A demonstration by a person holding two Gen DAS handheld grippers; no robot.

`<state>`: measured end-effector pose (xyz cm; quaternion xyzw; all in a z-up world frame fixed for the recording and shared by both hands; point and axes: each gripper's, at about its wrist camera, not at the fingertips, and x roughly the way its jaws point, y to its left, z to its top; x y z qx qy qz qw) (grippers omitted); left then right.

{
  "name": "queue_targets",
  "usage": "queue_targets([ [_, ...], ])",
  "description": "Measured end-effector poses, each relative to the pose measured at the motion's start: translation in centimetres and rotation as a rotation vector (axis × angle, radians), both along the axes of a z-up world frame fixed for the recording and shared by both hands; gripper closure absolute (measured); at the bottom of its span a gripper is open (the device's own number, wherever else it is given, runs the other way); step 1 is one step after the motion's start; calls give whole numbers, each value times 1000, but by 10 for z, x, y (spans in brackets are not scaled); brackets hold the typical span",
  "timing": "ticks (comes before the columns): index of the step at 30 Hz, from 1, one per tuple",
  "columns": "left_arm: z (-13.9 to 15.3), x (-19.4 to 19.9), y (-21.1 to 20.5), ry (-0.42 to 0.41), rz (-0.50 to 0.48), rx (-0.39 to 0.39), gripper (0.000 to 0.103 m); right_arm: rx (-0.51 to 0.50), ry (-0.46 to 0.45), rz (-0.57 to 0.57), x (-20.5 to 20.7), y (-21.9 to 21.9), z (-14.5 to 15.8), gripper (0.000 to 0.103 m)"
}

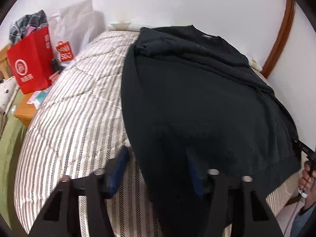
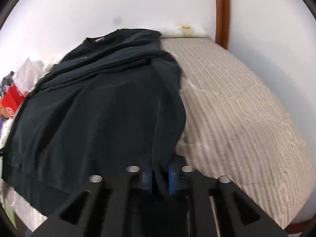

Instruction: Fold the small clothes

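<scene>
The striped mattress (image 2: pixel 237 102) lies bare from about 1 to 4 o'clock of the black shirt (image 2: pixel 102 102) in the right wrist view, giving open room for a gripper up to the white wall (image 2: pixel 266 29) and the brown wooden post (image 2: pixel 222 13) at 1 o'clock. In the left wrist view bare mattress runs from 8 to 11 o'clock of the shirt. Beyond its edge at 9 to 10 o'clock stand a red paper bag (image 1: pixel 29 67) and a white bag (image 1: pixel 77 23) on a wooden side table (image 1: pixel 24 112), blocking that side.

Black shirt (image 2: pixel 94 106) hem hidden behind claw fingers; mattress (image 2: pixel 237 98) blurred, cut off at btm edge.
</scene>
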<state>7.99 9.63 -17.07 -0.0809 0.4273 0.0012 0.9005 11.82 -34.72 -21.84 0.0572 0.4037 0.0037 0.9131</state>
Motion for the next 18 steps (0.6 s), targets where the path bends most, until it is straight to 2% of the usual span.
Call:
queue_targets([
  [1,0,-1,1,2,3,-10,91,-9,-1,2,-1,1,1,93],
  [2,-1,-1,4,6,13,-27,95,-11,-6,7,-4,0,2,94],
  [4,1,-2,14,12,22,-97,97,23,-20,-5,-10,-10,5,94],
  [5,2,-5,17,8,15,-107,97,46,-29,-9,-13,-15,8,94],
  [8,7,-19,20,-9,-11,-89,97,89,-30,1,-28,-25,11,95],
  [12,6,-35,22,-3,-33,-83,97,20,-46,37,-46,-16,14,95],
  [16,0,-31,24,10,-30,-111,94,46,-12,38,-46,-17,9,93],
  [18,-2,-28,26,15,-29,-139,93,81,5,32,-43,-21,7,88],
])
